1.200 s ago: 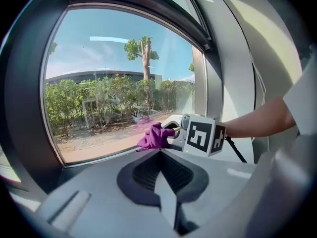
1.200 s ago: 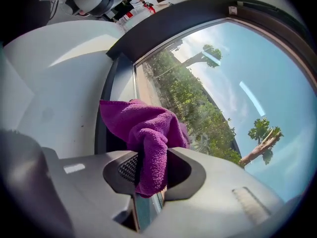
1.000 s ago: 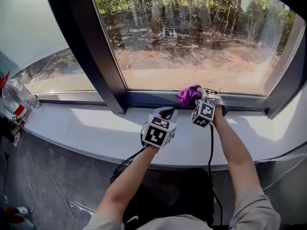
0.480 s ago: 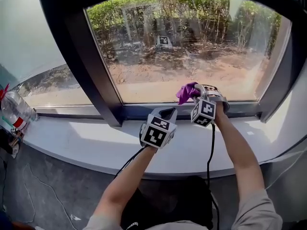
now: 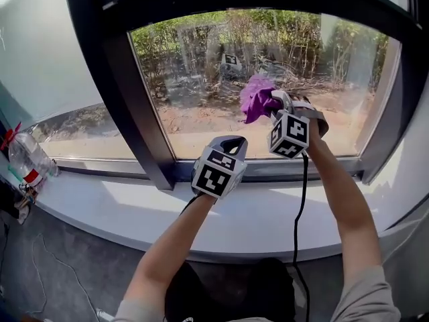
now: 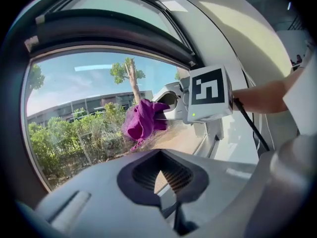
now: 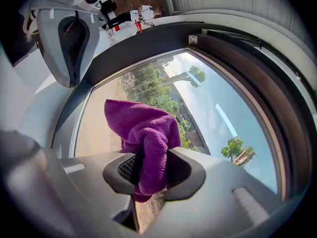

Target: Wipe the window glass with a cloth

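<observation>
1. Cloth [image 5: 255, 98], purple and bunched, is clamped between the jaws of the right gripper [image 5: 271, 103] and appears pressed to the window glass [image 5: 194, 79], near mid-pane.
2. The left gripper [image 5: 229, 144] is closed on nothing, low above the sill [image 5: 134, 193].
3. Wiping is judged barely begun; most of the pane is left.
4. The cloth's long axis is laid along the jaws, its free fold pointed at the glass.

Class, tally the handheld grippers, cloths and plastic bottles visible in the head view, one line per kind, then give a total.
Grippers: 2 (left gripper, right gripper)
Purple cloth: 1
Plastic bottle: 1
Total: 4
</observation>
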`<state>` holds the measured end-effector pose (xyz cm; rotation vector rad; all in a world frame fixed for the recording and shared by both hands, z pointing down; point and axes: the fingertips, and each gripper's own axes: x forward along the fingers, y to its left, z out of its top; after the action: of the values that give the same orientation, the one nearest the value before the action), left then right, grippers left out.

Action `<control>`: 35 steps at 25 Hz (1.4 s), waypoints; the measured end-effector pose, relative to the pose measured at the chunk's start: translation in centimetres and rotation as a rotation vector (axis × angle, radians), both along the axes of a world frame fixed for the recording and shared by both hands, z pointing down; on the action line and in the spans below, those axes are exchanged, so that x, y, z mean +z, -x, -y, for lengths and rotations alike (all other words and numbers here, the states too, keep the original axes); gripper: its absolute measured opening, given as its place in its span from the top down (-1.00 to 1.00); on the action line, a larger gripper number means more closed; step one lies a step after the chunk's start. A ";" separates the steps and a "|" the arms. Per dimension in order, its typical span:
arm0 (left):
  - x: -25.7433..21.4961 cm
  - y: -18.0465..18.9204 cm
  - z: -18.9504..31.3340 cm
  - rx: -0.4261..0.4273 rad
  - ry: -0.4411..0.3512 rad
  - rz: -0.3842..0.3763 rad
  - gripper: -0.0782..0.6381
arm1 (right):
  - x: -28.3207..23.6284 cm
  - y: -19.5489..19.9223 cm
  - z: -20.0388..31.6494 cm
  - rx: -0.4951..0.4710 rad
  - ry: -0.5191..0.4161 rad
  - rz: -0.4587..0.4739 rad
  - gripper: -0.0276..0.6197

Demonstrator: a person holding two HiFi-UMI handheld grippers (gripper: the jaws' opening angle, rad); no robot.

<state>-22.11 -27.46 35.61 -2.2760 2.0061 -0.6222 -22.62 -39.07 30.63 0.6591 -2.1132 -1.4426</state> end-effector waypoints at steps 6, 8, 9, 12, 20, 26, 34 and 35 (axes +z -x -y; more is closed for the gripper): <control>-6.0 -0.8 0.7 0.020 -0.050 0.035 0.78 | -6.7 0.0 0.0 -0.015 -0.020 0.052 0.56; -7.7 -1.1 0.8 0.026 -0.063 0.050 0.78 | -8.7 0.0 0.0 -0.018 -0.027 0.080 0.56; -8.5 -1.3 0.8 0.027 -0.070 0.064 0.78 | -9.7 0.0 0.0 -0.019 -0.033 0.096 0.56; -10.6 -1.9 1.0 0.028 -0.089 0.101 0.78 | -13.1 -0.2 0.1 -0.023 -0.052 0.146 0.56; -13.7 -3.9 0.8 0.029 -0.100 0.129 0.78 | -21.7 -2.5 0.6 -0.022 -0.078 0.347 0.56; -13.0 -5.3 0.9 0.005 -0.073 0.151 0.78 | -24.1 -7.3 3.2 0.031 -0.080 0.522 0.56; -9.5 -8.0 1.6 0.002 -0.018 0.134 0.78 | -21.2 -11.5 5.7 0.059 -0.044 0.529 0.57; -8.9 -8.3 1.7 0.000 -0.010 0.128 0.78 | -20.1 -11.7 5.8 0.054 -0.037 0.516 0.57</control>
<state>-13.81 -29.20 26.74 -2.1709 1.9460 -0.7362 -10.91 -44.91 10.57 1.1986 -2.4218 -1.3917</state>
